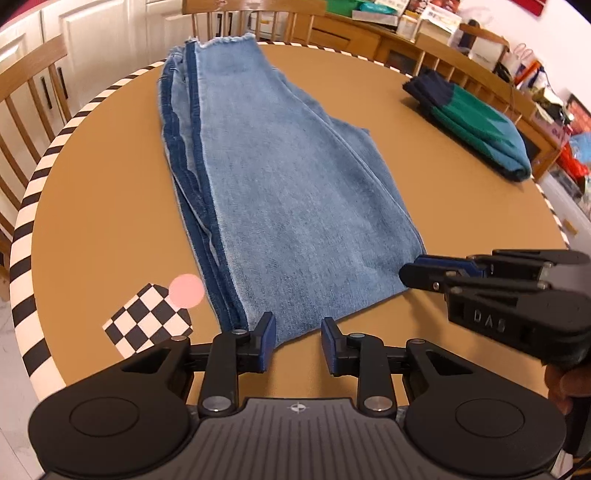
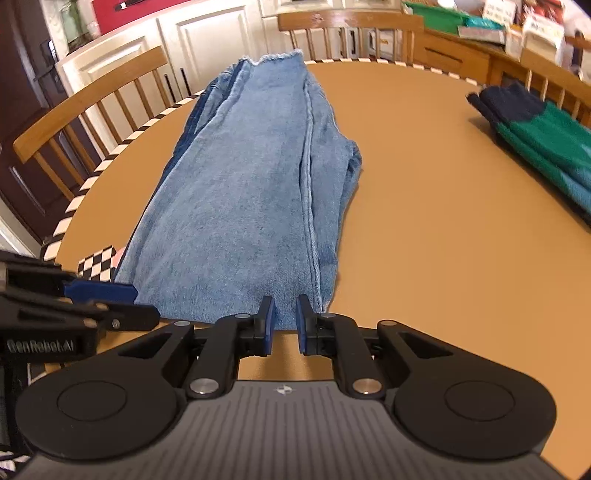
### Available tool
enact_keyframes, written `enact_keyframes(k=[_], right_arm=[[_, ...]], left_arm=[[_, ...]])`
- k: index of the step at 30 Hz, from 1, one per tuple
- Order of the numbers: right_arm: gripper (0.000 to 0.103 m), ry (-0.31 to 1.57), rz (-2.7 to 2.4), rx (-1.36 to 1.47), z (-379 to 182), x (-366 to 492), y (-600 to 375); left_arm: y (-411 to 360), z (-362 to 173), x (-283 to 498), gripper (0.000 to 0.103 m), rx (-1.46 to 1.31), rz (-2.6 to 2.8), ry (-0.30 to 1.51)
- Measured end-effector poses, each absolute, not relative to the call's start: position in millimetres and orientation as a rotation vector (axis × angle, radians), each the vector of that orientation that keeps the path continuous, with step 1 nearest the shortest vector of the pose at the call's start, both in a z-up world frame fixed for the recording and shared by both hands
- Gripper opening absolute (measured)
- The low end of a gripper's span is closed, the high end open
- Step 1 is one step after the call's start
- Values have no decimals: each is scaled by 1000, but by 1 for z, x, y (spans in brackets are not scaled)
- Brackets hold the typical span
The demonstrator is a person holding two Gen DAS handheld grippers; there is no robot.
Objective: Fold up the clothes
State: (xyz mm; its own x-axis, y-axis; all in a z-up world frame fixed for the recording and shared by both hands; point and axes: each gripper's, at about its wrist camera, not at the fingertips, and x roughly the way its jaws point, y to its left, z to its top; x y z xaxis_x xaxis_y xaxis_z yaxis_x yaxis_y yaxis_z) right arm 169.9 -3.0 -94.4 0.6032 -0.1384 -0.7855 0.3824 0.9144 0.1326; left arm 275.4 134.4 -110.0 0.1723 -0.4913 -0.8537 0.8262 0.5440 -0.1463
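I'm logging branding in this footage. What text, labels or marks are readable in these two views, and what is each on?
"DAS": raised letters on the right claw, on its black body in the left wrist view.
"GenRobot.AI": on the left claw, on its body in the right wrist view.
Boxes and books on the sideboard: printing too small and blurred to read.
Jeans: no visible label.

We are looking at jeans of washed blue denim, their cloth matt and faintly fuzzy, the far hem frayed rough. The desk is showing a smooth, matt tan top with a painted-looking striped rim. The folded garment is looking like a soft ribbed knit. We are seeing matt black plastic on the left gripper and right gripper, shiny metal rivets, and blue rubbery fingers. The chairs are showing varnished wood.
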Motion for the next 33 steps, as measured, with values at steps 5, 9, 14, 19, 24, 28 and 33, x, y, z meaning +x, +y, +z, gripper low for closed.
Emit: enact_keyframes(k=[5,9,14,19,24,28,33], right_arm=[[13,883,-317,318,-94,170,-4],[13,881,-326,300,-95,171,-1],[13,883,-325,292,-95,171,-1],[14,893,-327,273,-92,173,1],[31,801,-365,315,-74,151,-2],[31,818,-406,402,-79,141,-20],[32,835,-388,471,-84,144,-34]], left_arm=[[133,-111,277,30,390,-975,1033],[135,-111,277,30,382,-980,1037],[134,-111,274,30,405,-989,1022],[131,-108,268,30,463,-1006,986],[155,-89,269,58,417,-980,935],[173,-95,289,58,298,-910,1034],[183,-110,308,58,149,-862,1157]])
